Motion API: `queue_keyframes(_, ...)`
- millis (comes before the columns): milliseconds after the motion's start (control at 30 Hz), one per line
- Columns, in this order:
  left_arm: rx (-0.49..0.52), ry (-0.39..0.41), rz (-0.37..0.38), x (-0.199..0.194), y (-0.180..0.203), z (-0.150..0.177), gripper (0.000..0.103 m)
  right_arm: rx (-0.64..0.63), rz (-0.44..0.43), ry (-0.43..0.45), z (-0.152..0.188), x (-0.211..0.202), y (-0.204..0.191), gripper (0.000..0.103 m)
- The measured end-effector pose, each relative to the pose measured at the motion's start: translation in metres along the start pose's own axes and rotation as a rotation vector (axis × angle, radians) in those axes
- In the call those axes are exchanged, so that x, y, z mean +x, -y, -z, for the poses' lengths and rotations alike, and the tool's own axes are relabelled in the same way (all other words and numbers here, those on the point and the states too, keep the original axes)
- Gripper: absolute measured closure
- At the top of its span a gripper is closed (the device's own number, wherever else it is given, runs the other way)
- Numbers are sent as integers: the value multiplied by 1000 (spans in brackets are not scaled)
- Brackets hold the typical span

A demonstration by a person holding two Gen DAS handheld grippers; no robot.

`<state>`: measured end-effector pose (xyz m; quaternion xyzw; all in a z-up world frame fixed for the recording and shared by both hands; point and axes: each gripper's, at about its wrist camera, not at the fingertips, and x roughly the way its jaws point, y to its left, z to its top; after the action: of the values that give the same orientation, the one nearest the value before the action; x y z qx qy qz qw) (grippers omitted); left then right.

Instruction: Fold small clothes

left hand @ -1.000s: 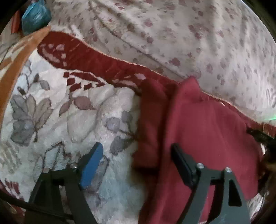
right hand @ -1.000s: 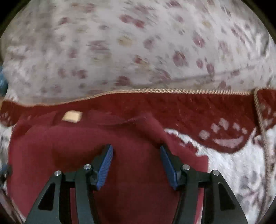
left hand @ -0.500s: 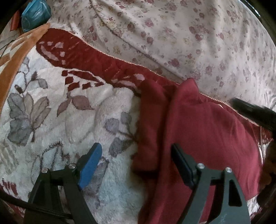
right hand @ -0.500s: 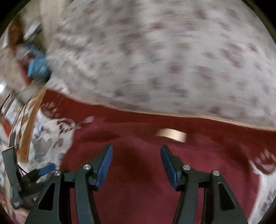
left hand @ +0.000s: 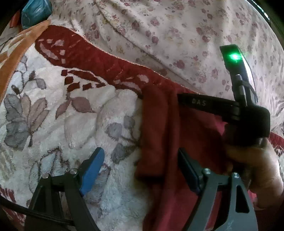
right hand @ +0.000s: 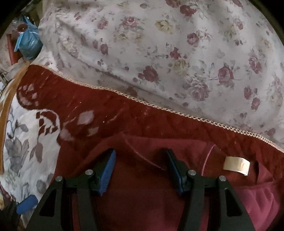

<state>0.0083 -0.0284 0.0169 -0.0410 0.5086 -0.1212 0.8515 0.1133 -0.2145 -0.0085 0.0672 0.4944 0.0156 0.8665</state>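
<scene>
A dark red garment (left hand: 177, 133) lies flat on a plush floral blanket (left hand: 79, 124). My left gripper (left hand: 140, 170) is open low over the garment's folded left edge, one finger over the blanket and the other over the red cloth. In the right wrist view my right gripper (right hand: 141, 170) is open above the garment (right hand: 142, 204) near its collar, with nothing pinched. A beige neck label (right hand: 237, 165) shows to its right. A hand (left hand: 252, 163) holds the right tool, and a green light (left hand: 234, 56) glows on it.
A white flowered sheet (right hand: 177, 53) bulges behind the blanket's dark red border (right hand: 106, 110). A blue bag (left hand: 35, 12) sits at the far left corner beside an orange blanket edge (left hand: 21, 49). The left gripper's blue pad (right hand: 26, 204) shows at the lower left of the right wrist view.
The right gripper swept left across the garment and rolled, so the label passed from its left to its right. It and the hand now fill the right of the left wrist view. The left gripper stayed put.
</scene>
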Motion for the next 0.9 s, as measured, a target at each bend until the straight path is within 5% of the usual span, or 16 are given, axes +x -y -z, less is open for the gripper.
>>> queue_keyframes(233,-11,-10,14,-1,-1,-1,21,20,-22,30,3,-28,3,40)
queue_keyframes(400,-51,-32,100,-12,-16,6,21,-66,-67,34,13,-46,-20,37)
queue_keyframes(567,-62,-42,107,-9,-16,5,21,-186,31,4,13,-23,-46,35)
queue_keyframes(700,-40,-46,89,-6,-12,4,21,-82,77,23,-3,-3,-33,35)
queue_keyframes(900,-67,-51,112,-8,-18,3,21,12,-43,39,-9,-23,-17,34)
